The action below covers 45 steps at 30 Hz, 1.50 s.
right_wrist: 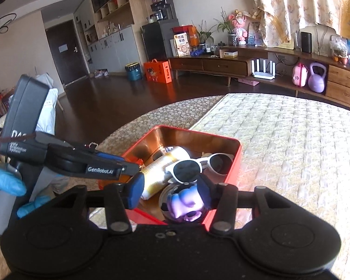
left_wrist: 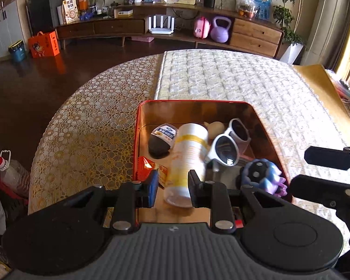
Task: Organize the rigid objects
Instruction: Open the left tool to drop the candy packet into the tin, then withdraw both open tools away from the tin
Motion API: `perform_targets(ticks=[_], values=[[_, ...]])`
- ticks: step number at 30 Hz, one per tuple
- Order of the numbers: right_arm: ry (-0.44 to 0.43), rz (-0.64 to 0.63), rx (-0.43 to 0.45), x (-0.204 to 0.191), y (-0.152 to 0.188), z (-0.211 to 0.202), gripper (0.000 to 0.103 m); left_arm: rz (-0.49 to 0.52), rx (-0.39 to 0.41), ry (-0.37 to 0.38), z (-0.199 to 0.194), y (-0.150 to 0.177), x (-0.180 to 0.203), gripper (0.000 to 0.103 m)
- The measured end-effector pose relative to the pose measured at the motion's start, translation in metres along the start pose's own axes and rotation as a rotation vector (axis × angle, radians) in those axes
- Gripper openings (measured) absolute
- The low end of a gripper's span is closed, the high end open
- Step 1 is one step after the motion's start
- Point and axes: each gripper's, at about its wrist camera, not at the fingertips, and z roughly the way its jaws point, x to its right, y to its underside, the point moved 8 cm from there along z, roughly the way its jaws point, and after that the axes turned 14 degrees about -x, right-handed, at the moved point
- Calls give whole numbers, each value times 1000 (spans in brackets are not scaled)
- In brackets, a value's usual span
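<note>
A red tin box (left_wrist: 137, 140) (right_wrist: 235, 161) with a copper inside stands on the table. In it lie a white and yellow bottle (left_wrist: 189, 154) (right_wrist: 161, 168), white sunglasses (left_wrist: 226, 144) (right_wrist: 191, 165), a black labelled piece (left_wrist: 161, 140), an orange packet (left_wrist: 144, 168) and a purple-blue toy (left_wrist: 266, 177) (right_wrist: 184, 200). My left gripper (left_wrist: 172, 186) (right_wrist: 137, 170) hovers over the bottle's near end, its pads a narrow gap apart and holding nothing. My right gripper (right_wrist: 169, 193) (left_wrist: 298, 170) stands open around the toy, which rests in the box's near corner, free of the pads.
The box sits where a lace tablecloth (left_wrist: 88, 128) meets a quilted mat (left_wrist: 221, 77) (right_wrist: 291, 144). The table's round edge drops to a dark floor on the left, where a plastic jug (left_wrist: 9, 170) stands. A blue-gloved hand (right_wrist: 7, 184) holds the left gripper's handle.
</note>
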Motion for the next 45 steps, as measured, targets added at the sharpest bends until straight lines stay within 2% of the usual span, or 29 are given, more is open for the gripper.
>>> perform_targets(ticks=[4, 8, 12, 13, 16, 18, 26, 28, 30, 31, 32, 39, 45], values=[[-1, 19, 18, 1, 0, -8, 59, 4, 34, 31, -15, 7, 8, 26], [14, 18, 44, -2, 1, -16, 66, 25, 96, 22, -33, 11, 18, 26], [30, 26, 67, -2, 2, -23, 77, 27, 117, 45, -45, 15, 27, 27], [34, 31, 72, -2, 3, -25, 78, 26, 118, 46, -46, 16, 29, 31], [49, 38, 80, 0, 6, -31, 81, 16, 148, 60, -54, 20, 32, 87], [62, 38, 88, 1, 9, -34, 85, 15, 178, 50, -60, 22, 33, 88], [80, 50, 137, 1, 20, -52, 103, 19, 182, 61, -73, 30, 44, 88], [79, 59, 145, 1, 22, -57, 103, 20, 186, 60, -76, 32, 47, 88], [79, 73, 152, 2, 25, -61, 103, 25, 188, 57, -79, 34, 50, 94], [78, 80, 156, 3, 27, -63, 103, 26, 193, 53, -80, 35, 52, 102], [79, 85, 159, 3, 28, -65, 103, 27, 203, 52, -83, 37, 54, 103], [100, 102, 189, 6, 37, -78, 103, 41, 218, 57, -94, 45, 65, 103], [97, 118, 195, 8, 45, -85, 103, 74, 249, 18, -104, 53, 77, 103]])
